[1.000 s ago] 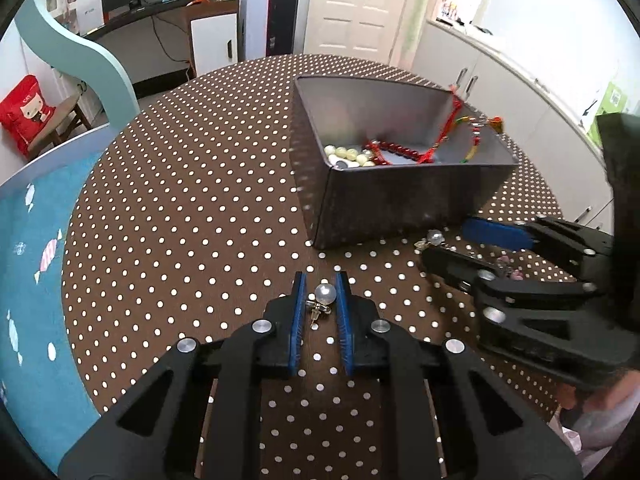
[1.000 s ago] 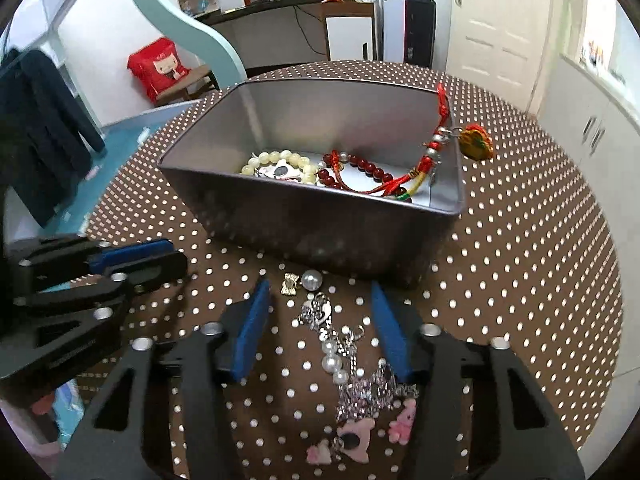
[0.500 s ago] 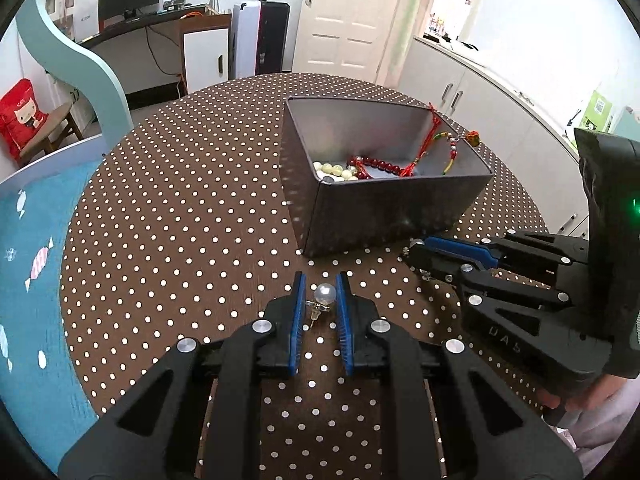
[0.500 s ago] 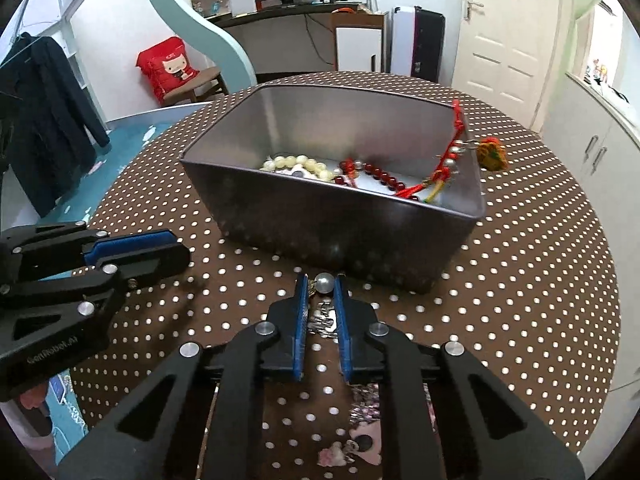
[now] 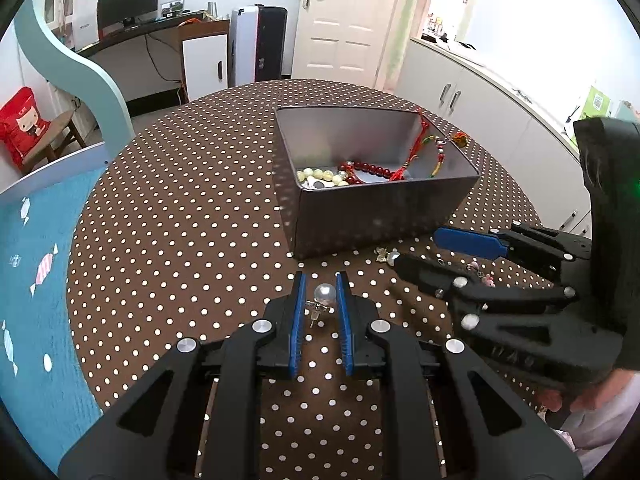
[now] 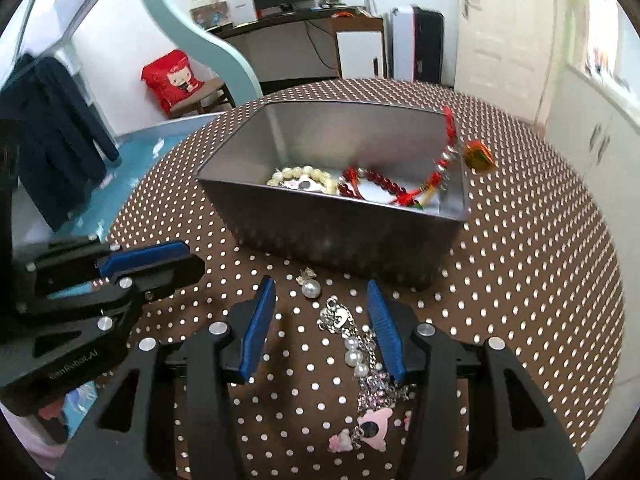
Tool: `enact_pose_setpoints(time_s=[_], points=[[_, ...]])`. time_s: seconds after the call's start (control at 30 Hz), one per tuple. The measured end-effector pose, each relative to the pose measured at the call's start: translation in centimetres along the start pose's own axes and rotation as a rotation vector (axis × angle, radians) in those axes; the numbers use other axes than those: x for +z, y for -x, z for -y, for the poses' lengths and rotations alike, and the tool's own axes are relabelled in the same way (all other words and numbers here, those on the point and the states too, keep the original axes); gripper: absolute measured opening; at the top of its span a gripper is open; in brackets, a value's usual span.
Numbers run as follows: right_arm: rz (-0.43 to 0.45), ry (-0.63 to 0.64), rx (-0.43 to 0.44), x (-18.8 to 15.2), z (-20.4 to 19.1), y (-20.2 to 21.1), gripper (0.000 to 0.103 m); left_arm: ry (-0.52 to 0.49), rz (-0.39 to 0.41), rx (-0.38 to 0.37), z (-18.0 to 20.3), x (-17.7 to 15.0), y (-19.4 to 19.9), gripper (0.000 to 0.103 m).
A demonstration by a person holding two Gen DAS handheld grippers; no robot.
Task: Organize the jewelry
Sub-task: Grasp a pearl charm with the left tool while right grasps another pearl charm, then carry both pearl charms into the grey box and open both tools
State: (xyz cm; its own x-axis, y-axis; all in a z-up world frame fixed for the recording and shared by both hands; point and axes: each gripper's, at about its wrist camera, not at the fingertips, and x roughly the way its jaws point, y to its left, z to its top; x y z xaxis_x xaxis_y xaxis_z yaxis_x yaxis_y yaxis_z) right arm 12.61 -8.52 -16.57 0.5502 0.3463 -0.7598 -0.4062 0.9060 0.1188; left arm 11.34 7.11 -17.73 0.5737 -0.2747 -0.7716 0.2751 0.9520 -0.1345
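My left gripper [image 5: 320, 294] is shut on a pearl earring [image 5: 324, 294], held above the dotted table in front of the metal tin [image 5: 384, 208]. The tin [image 6: 336, 236] holds a cream bead bracelet [image 6: 304, 178], a red bead bracelet [image 6: 380, 182] and a red cord charm [image 6: 478, 156] hanging over its right rim. My right gripper [image 6: 320, 308] is open over a second pearl earring [image 6: 311, 288] and a silver charm bracelet [image 6: 360, 352] lying on the table. In the left wrist view the right gripper [image 5: 436, 252] is at the right, beside the tin.
The round table has a brown polka-dot cloth [image 5: 180, 220]. A blue rug [image 5: 36, 280] lies beyond its left edge. White cabinets [image 5: 480, 96] stand at the back right. A red bag on a stool [image 6: 176, 84] is at the back left.
My right gripper was shut on the second pearl earring half a second ago; now it is open and the earring lies on the table. My left gripper has risen slightly with its earring.
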Motion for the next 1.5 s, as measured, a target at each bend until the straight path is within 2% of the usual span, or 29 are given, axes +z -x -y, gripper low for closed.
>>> enact_pose_setpoints(time_s=[0.03, 0.1, 0.13, 0.17, 0.2, 0.47, 0.63, 0.83, 1.0, 1.23, 1.33, 1.37, 1.4, 1.47, 1.5], points=[[-0.006, 0.003, 0.006, 0.0, -0.2, -0.2, 0.046, 0.002, -0.001, 0.001, -0.1, 0.0, 0.1, 0.015], [-0.013, 0.012, 0.008, 0.0, -0.7, -0.9, 0.037, 0.003, 0.0, 0.004, -0.2, 0.1, 0.1, 0.015], [-0.019, 0.026, -0.004, -0.1, -0.9, -1.4, 0.023, 0.005, 0.0, 0.006, -0.3, 0.0, 0.1, 0.015], [-0.01, 0.041, -0.029, -0.1, -1.1, -1.5, 0.013, 0.006, 0.0, 0.007, -0.3, 0.1, 0.1, 0.015], [-0.016, 0.047, -0.029, -0.2, -1.2, -1.8, 0.01, 0.007, 0.001, 0.007, -0.3, 0.1, 0.1, 0.015], [-0.01, 0.009, 0.003, -0.2, -0.8, -2.2, 0.01, 0.009, 0.01, 0.009, -0.2, 0.5, 0.1, 0.015], [0.033, -0.014, 0.074, 0.0, 0.2, 0.5, 0.01, -0.015, 0.028, 0.004, 0.8, 1.9, 0.5, 0.015], [0.14, -0.041, 0.057, 2.2, 1.9, 4.4, 0.01, -0.06, 0.104, -0.012, 2.5, 5.4, 1.5, 0.015], [0.196, -0.017, 0.022, 4.4, 3.0, 5.8, 0.01, -0.064, 0.115, -0.01, 3.4, 8.1, 1.0, 0.015], [0.153, -0.002, 0.041, 6.5, 4.2, 3.9, 0.01, -0.051, 0.084, -0.004, 3.5, 10.0, -1.0, 0.015], [0.124, 0.007, 0.056, 6.9, 4.3, 3.1, 0.014, -0.042, 0.06, -0.001, 3.2, 10.4, -2.2, 0.016], [0.113, 0.012, 0.056, 7.0, 4.2, 2.9, 0.026, -0.036, 0.051, 0.004, 3.2, 10.7, -2.5, 0.016], [0.109, 0.013, 0.04, 7.1, 4.2, 2.8, 0.031, -0.025, 0.039, 0.025, 3.1, 10.8, -2.8, 0.017], [0.129, 0.006, 0.009, 7.1, 4.8, 3.2, 0.055, 0.0, 0.014, 0.066, 2.7, 11.4, -3.3, 0.028], [0.139, -0.011, 0.005, 7.1, 5.4, 3.5, 0.06, 0.014, 0.01, 0.072, 2.5, 11.7, -3.5, 0.045]])
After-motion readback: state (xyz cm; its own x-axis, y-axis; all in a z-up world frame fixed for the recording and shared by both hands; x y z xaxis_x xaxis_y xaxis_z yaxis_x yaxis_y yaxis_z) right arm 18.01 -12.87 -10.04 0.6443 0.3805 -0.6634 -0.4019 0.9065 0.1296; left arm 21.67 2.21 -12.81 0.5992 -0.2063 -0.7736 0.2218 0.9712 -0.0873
